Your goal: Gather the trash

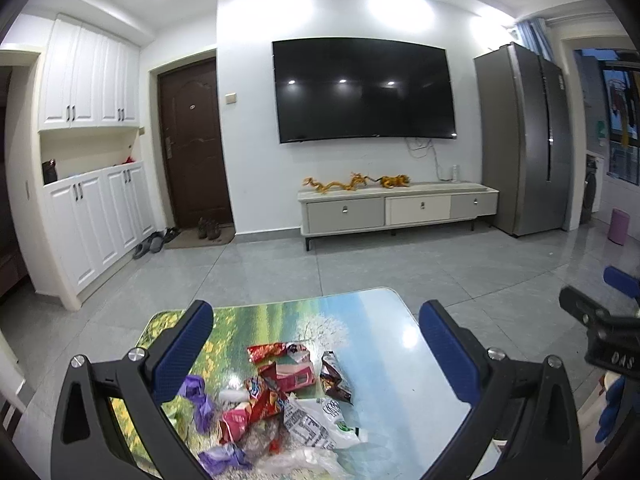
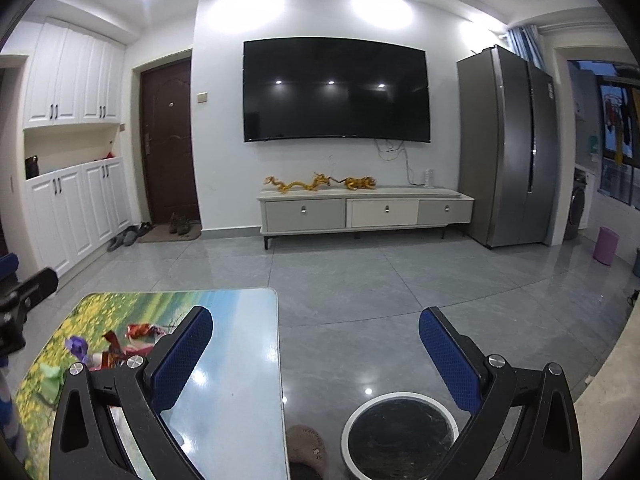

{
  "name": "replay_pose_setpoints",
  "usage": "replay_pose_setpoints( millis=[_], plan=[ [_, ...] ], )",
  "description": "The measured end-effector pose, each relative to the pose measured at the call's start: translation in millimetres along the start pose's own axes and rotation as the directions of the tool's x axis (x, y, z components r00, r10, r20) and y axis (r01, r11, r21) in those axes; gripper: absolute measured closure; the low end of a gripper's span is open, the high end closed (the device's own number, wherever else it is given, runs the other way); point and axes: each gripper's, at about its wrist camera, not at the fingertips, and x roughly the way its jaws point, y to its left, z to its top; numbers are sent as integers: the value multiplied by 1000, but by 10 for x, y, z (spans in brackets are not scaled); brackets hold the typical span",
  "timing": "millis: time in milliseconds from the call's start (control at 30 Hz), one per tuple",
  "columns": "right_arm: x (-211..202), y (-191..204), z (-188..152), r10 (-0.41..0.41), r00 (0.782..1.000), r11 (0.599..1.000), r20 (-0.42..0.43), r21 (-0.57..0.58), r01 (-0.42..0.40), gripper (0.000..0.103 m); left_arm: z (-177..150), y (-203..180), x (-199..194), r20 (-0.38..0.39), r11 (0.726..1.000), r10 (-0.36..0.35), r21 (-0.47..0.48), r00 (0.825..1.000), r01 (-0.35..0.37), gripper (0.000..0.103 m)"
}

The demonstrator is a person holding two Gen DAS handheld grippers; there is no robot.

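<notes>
A heap of trash lies on a low table [image 1: 380,320] with a landscape print: red snack wrappers [image 1: 268,396], a dark brown packet [image 1: 335,378], purple scraps [image 1: 198,398], a white printed bag [image 1: 320,424] and clear plastic [image 1: 296,460]. My left gripper [image 1: 316,356] is open and empty, above the heap. My right gripper [image 2: 316,356] is open and empty, held over the table's right edge [image 2: 276,360] and the floor. A round white-rimmed bin [image 2: 400,434] with a dark liner stands on the floor below it. The right gripper's tip [image 1: 592,312] shows at the left view's right edge.
Grey tiled floor [image 2: 400,280] stretches to a TV cabinet [image 2: 364,210] under a wall TV. A grey fridge [image 2: 508,144] stands at the right, white cupboards [image 2: 72,208] and a brown door at the left. A brown slipper [image 2: 306,446] lies beside the bin. A purple stool [image 2: 606,246] is far right.
</notes>
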Motion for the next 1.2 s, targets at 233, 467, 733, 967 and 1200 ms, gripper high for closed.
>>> replay_pose_setpoints(
  millis=[233,467,733,967,1200],
  plan=[
    [-148,-109,-119,16,1000,999,6,-39,-16,0,-4,-93,-82,-50,999,23,-23,998,-24,0],
    [-268,-278,-238,43,999,999,0,-11,-43,0,-7,-197,-199,-53,1000,20,-11,998,-21,0],
    [-320,-362,-263,39,999,999,-1,3,-39,0,-32,-242,-171,-64,1000,0,-3,998,0,0],
    [-211,-327,-256,33,999,999,-27,3,-33,0,-118,-170,1,-109,1000,6,-8,994,-7,0],
    [-73,-251,-230,36,998,999,-51,-11,-37,0,-156,-62,144,-133,1000,2,-27,991,-6,0]
  ],
)
